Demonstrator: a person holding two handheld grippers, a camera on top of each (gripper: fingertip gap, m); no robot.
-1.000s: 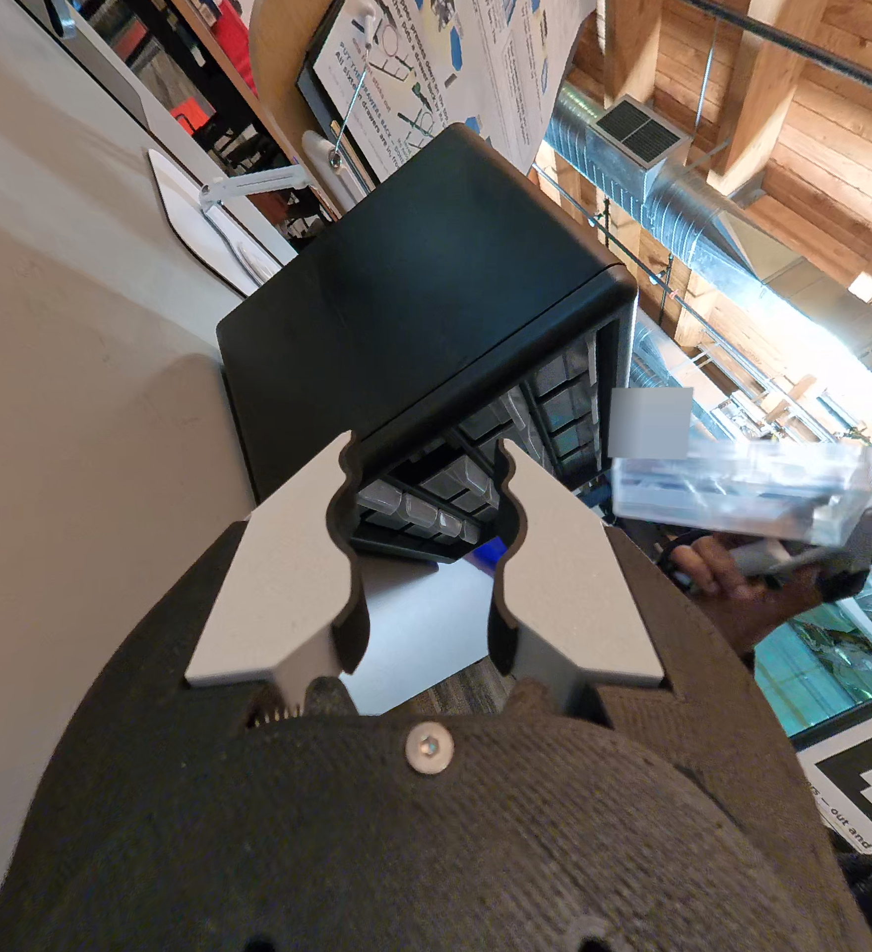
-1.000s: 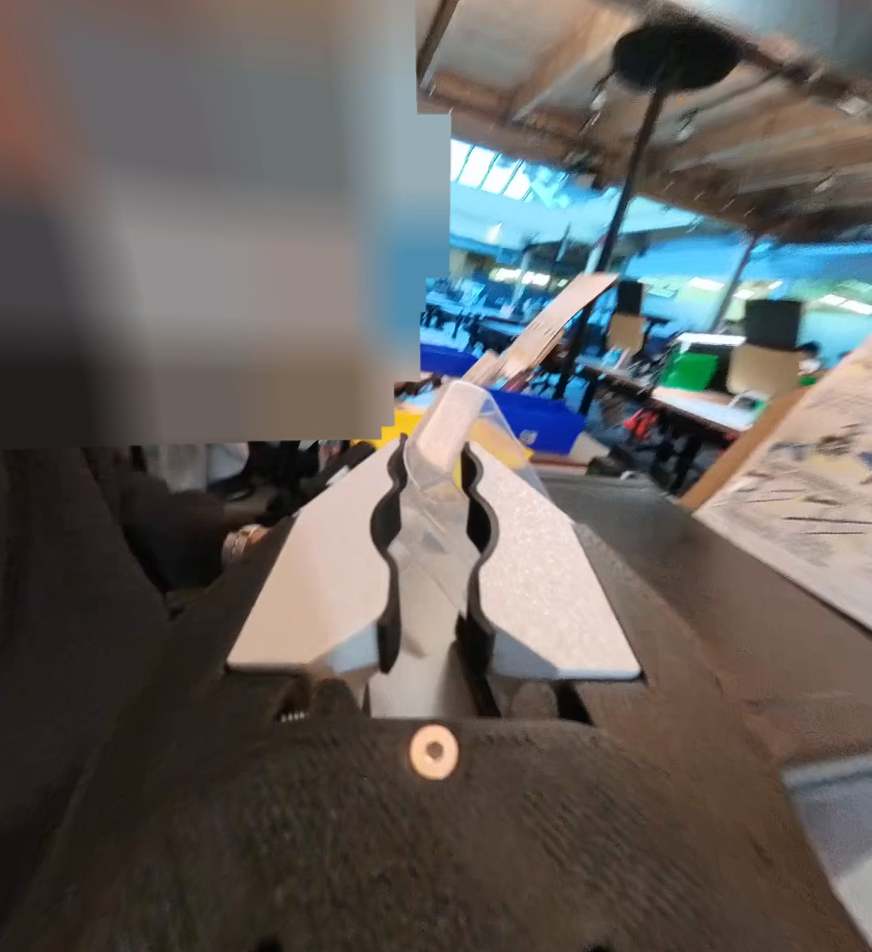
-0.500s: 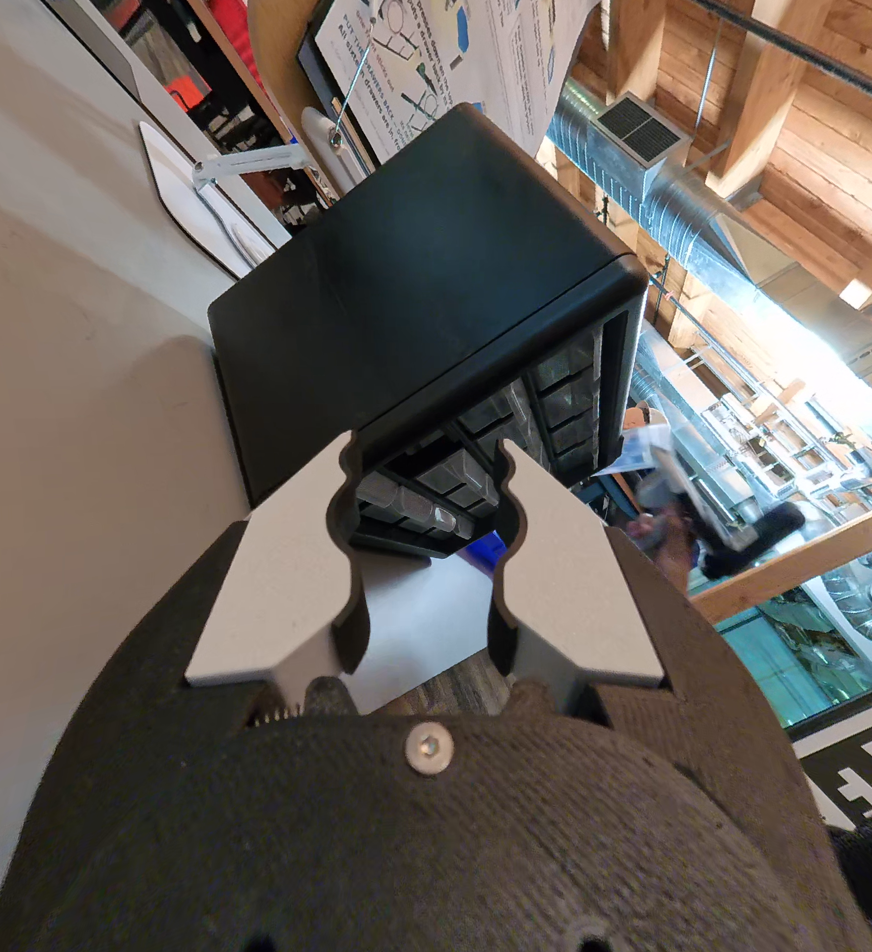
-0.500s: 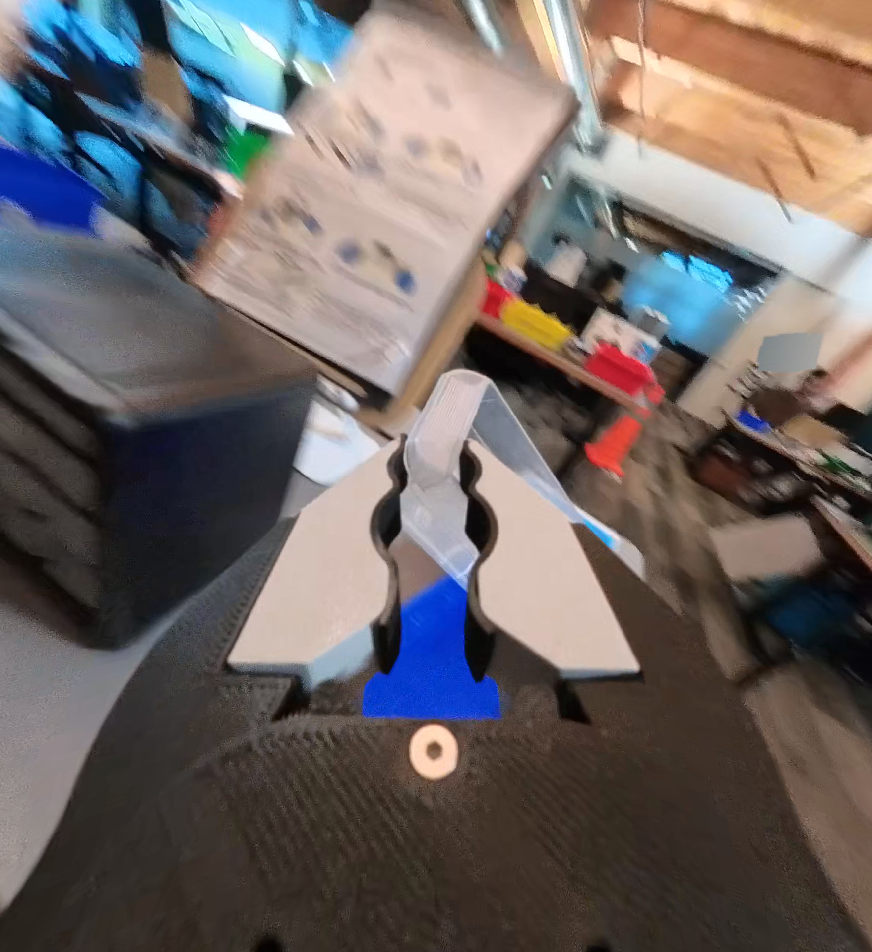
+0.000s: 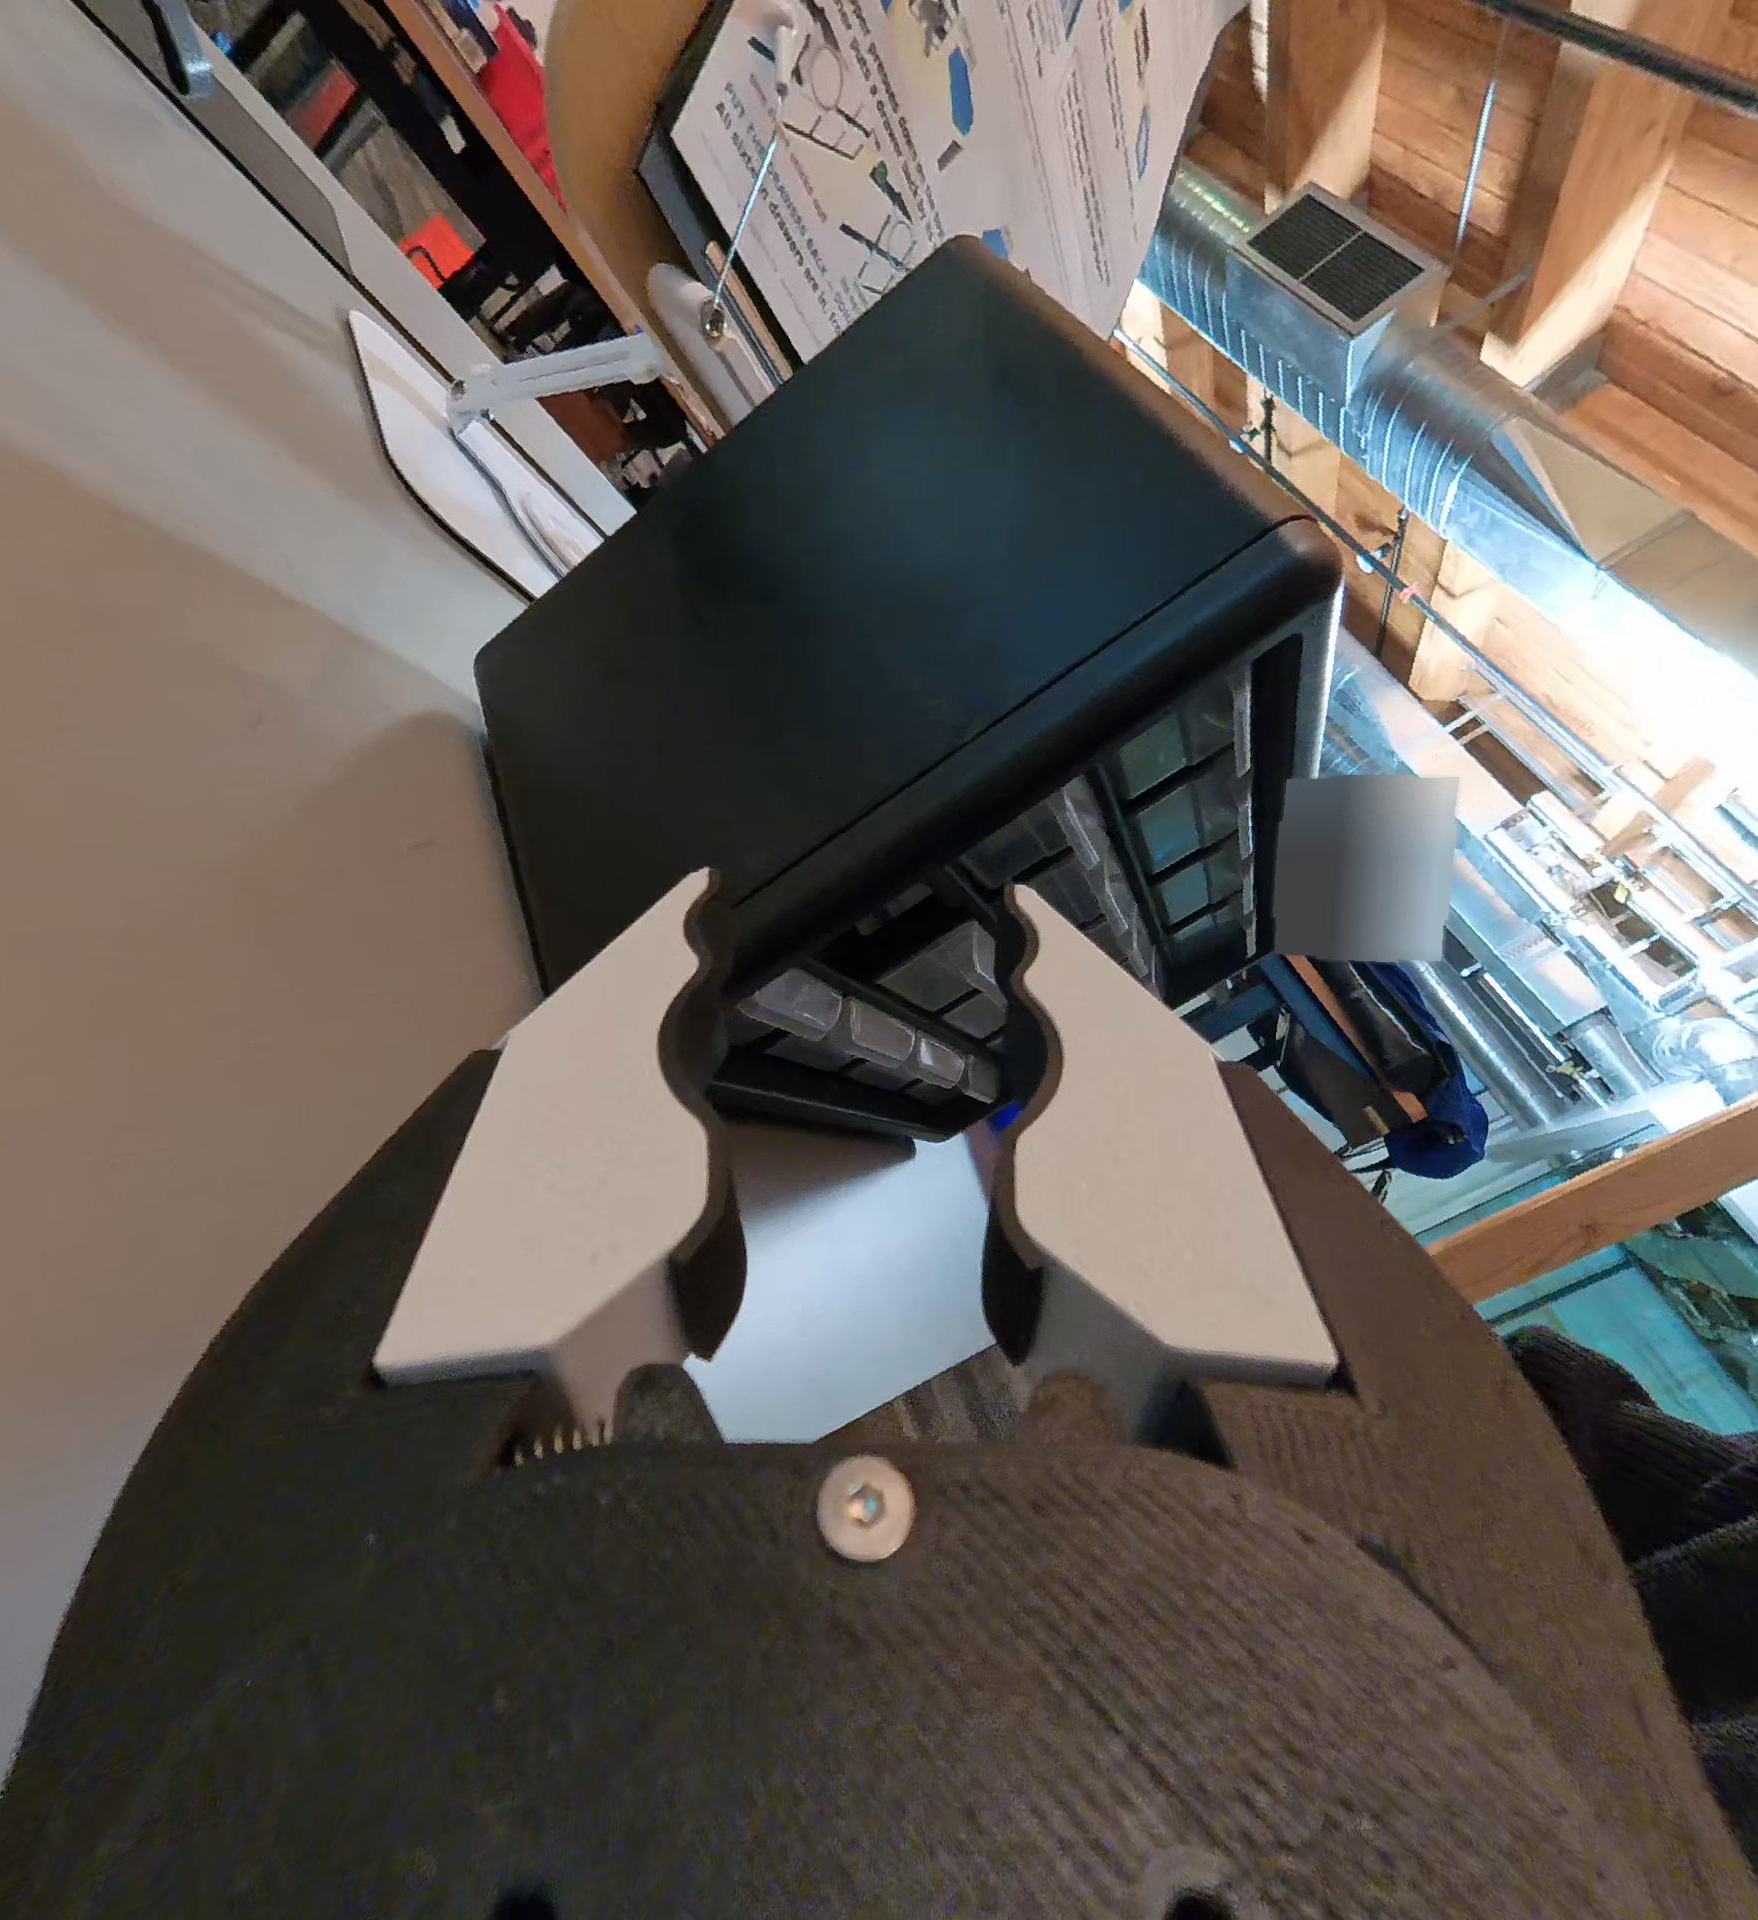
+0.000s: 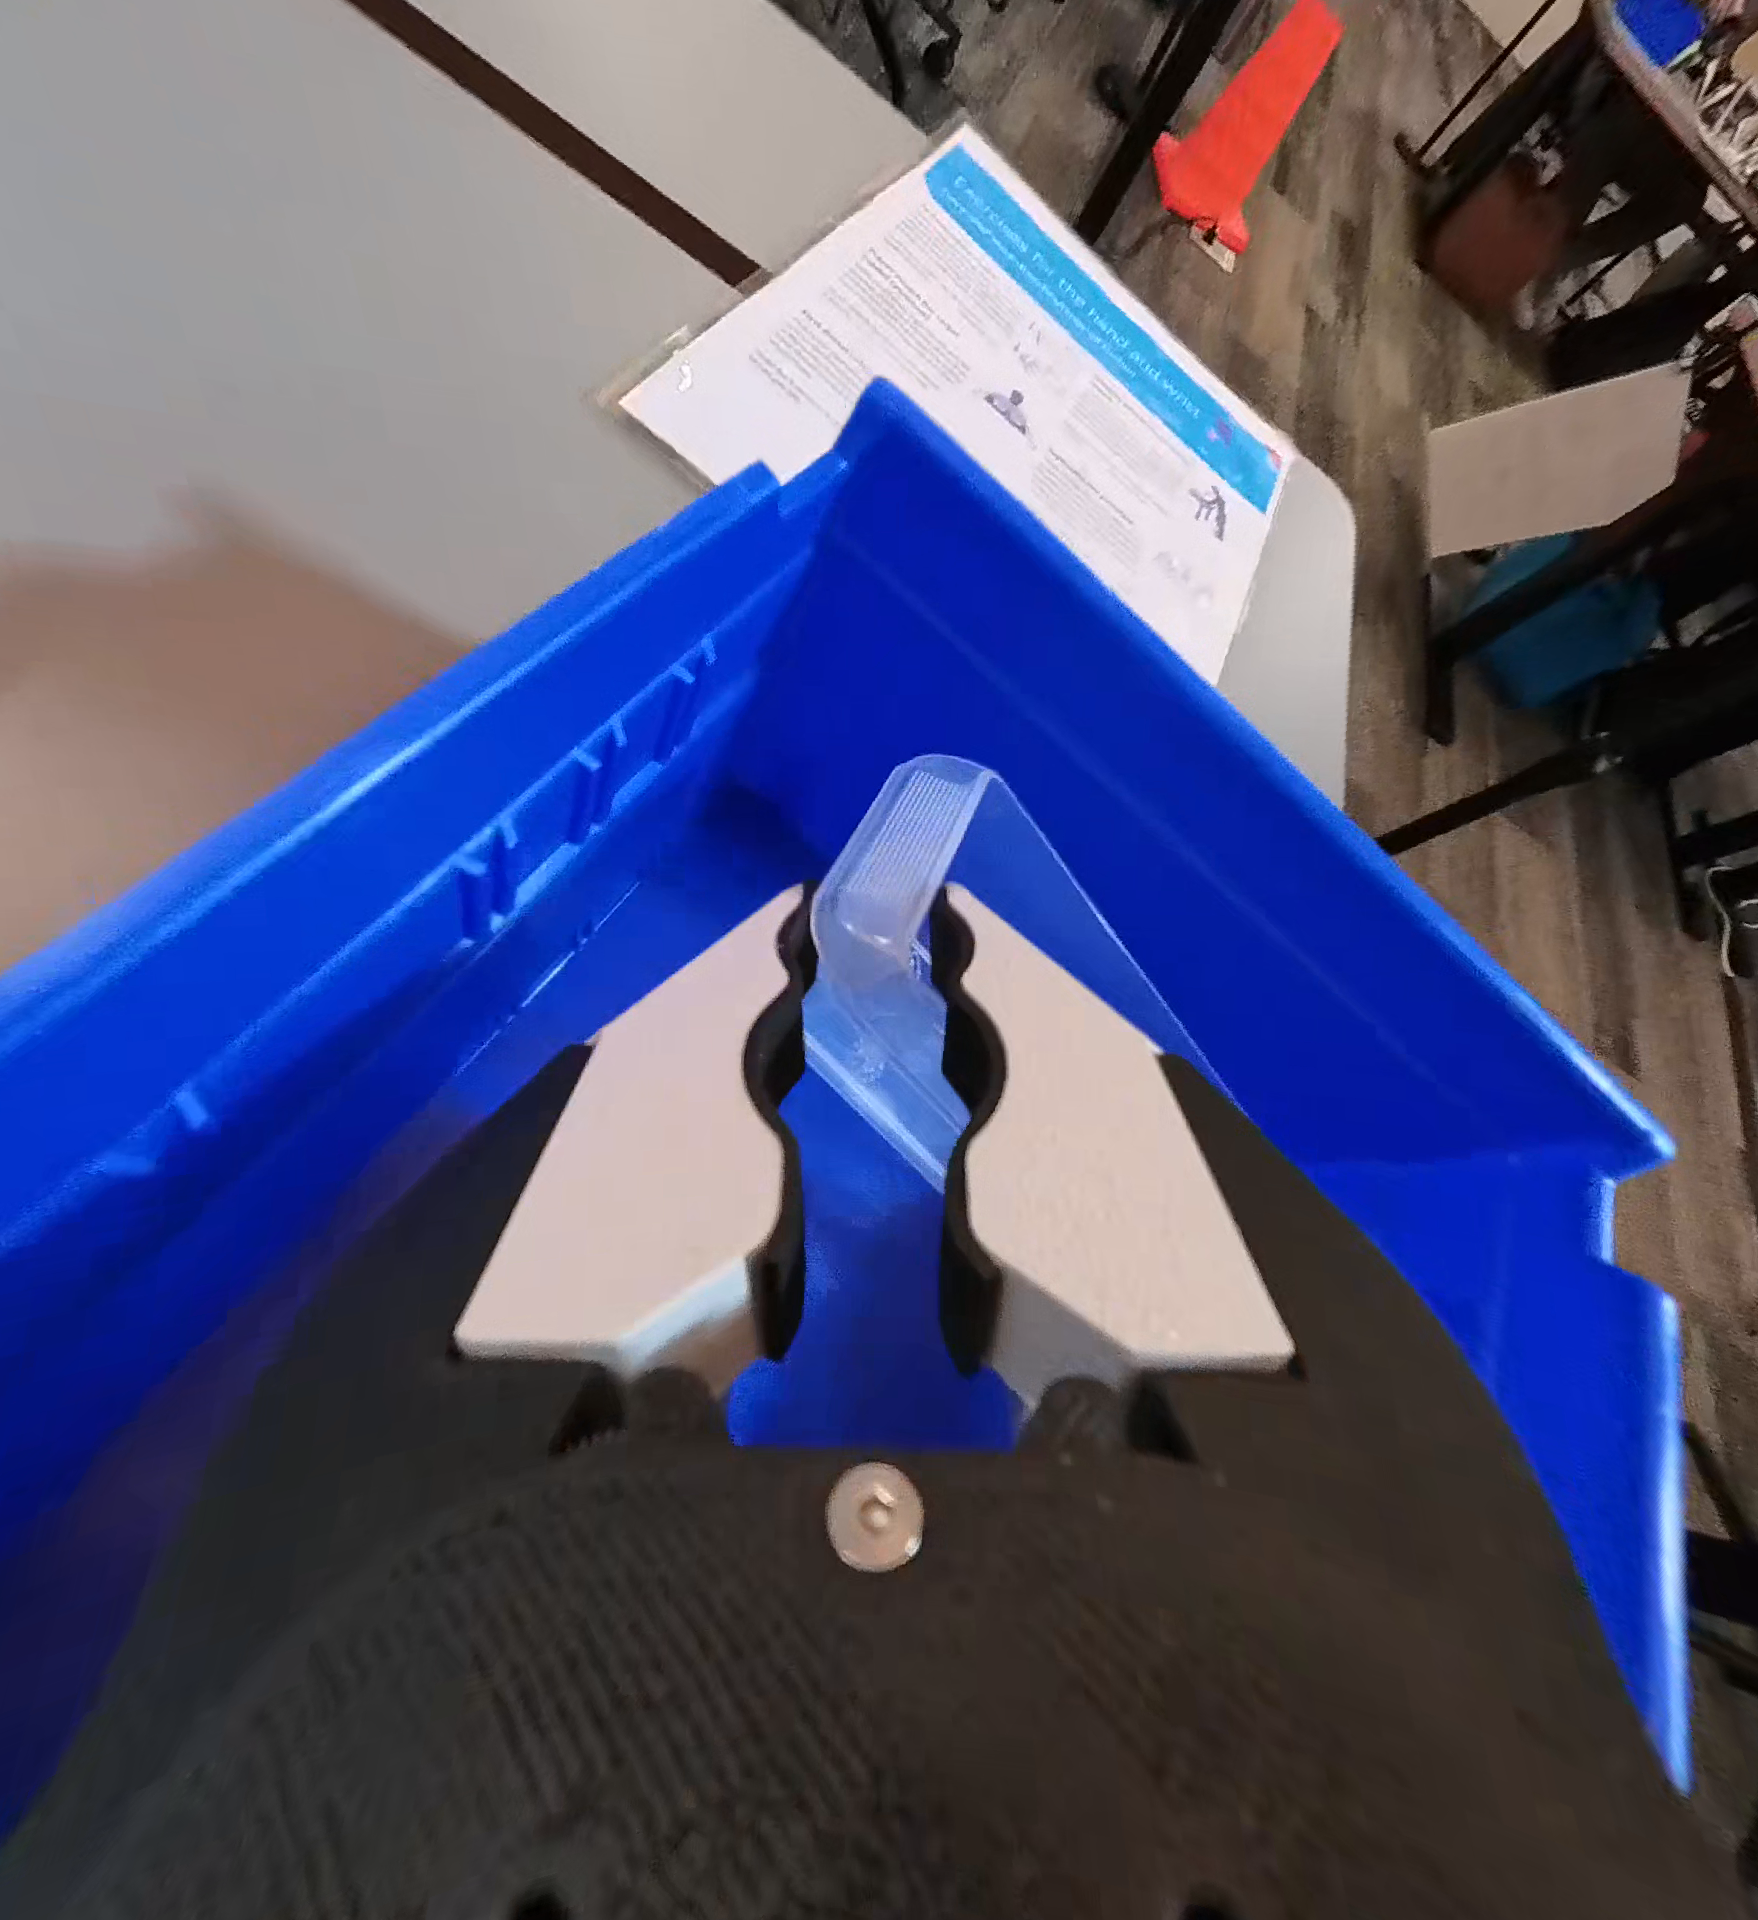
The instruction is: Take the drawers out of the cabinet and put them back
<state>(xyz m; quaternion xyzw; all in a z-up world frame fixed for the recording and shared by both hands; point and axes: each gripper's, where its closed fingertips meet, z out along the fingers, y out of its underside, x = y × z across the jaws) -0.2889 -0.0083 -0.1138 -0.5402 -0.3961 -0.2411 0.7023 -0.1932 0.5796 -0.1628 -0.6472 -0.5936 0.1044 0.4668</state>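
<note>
The black cabinet (image 5: 906, 582) stands on the pale table (image 5: 127, 727), with several small clear drawers (image 5: 885, 1023) in its front. My left gripper (image 5: 862, 904) is open, and the cabinet's near front edge shows between its fingers; I cannot tell if they touch it. My right gripper (image 6: 875, 935) is shut on the handle tab of a clear drawer (image 6: 906, 831). It holds the drawer inside the corner of a blue bin (image 6: 1010, 644). The gripper hides most of the drawer's body.
A printed sheet (image 6: 1010, 343) lies on the grey table (image 6: 231, 260) beyond the blue bin. An orange cone (image 6: 1239, 135) and chairs stand on the floor to the right. A white pad and a small lamp arm (image 5: 542, 374) sit behind the cabinet.
My right gripper swung with the clear drawer from facing the room to pointing down into the blue bin. It has left the left wrist view. My left gripper edged slightly closer to the cabinet.
</note>
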